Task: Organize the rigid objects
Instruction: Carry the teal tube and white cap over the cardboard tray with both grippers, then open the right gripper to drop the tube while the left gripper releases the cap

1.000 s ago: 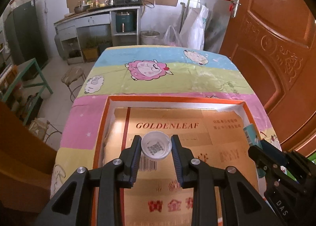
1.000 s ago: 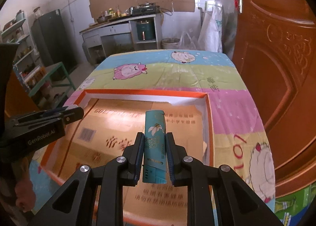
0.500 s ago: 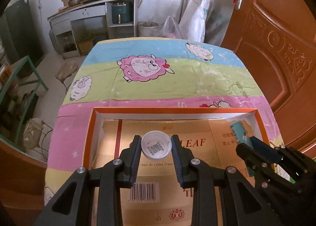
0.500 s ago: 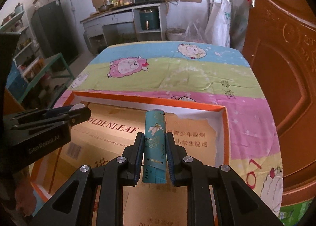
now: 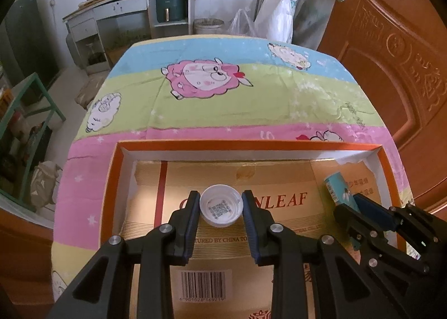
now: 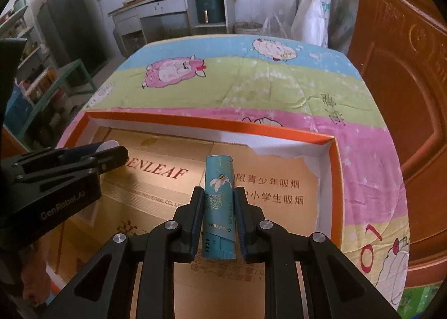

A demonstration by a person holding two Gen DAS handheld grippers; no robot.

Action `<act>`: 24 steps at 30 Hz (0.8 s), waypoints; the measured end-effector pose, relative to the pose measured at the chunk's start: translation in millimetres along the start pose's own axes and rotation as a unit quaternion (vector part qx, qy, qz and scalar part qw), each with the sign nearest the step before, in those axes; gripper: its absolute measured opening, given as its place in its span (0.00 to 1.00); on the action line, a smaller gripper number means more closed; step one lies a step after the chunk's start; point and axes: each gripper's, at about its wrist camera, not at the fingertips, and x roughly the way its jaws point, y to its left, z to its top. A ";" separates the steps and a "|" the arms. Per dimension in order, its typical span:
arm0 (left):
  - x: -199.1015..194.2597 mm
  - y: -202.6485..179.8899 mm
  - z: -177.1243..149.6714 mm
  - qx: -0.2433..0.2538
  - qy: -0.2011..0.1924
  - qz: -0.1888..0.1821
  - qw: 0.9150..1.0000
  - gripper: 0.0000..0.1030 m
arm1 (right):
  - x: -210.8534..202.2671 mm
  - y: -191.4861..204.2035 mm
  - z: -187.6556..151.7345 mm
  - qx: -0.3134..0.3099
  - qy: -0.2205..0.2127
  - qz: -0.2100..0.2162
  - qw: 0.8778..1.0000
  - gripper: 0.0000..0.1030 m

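Both grippers have travelled forward and lower over the orange-rimmed box [image 5: 252,143] since a second ago, so more of the far wall and the sheep-print cloth [image 5: 229,101] beyond it now shows, and "GOLDENLEAF" on the cardboard liner [image 5: 287,176] is partly covered.

From the left wrist, the left gripper [image 5: 220,208] pinches a white bottle cap [image 5: 220,209] between its blue pads, open side up, with a QR code printed inside; the code is too small to read. The cap hangs over the liner near the box's middle. Only "NLEAF" reads past the cap, and below it "TURED BY CHINA TO", cut off by the fingers; a barcode sits nearer the camera, its digits blurred.

From the right wrist, the right gripper [image 6: 219,221] is pressed tight on a teal lighter [image 6: 219,204], standing along the fingers over the right half of the box. The lighter carries a flower drawing and gold lettering that I cannot read surely. Behind it the liner shows "ENLEAF", "INDUSTRIAL CO., LTD" and Chinese characters. The left gripper's body at the left edge reads "GenRobot.AI".

A carved wooden door [image 6: 405,73] stands to the right.
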 end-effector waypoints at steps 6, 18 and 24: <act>7.3 -4.0 -4.5 0.012 0.002 0.011 1.000 0.30 | 3.7 -1.0 -1.1 0.001 0.006 -0.005 1.000 0.22; 8.2 8.7 -5.9 0.002 -0.020 -0.071 0.997 0.56 | -5.4 -0.4 -4.9 -0.001 -0.013 -0.026 1.000 0.32; 9.3 -3.3 -6.1 0.026 -0.018 -0.040 0.999 0.56 | -26.9 -7.0 -15.3 0.020 -0.033 -0.024 0.999 0.34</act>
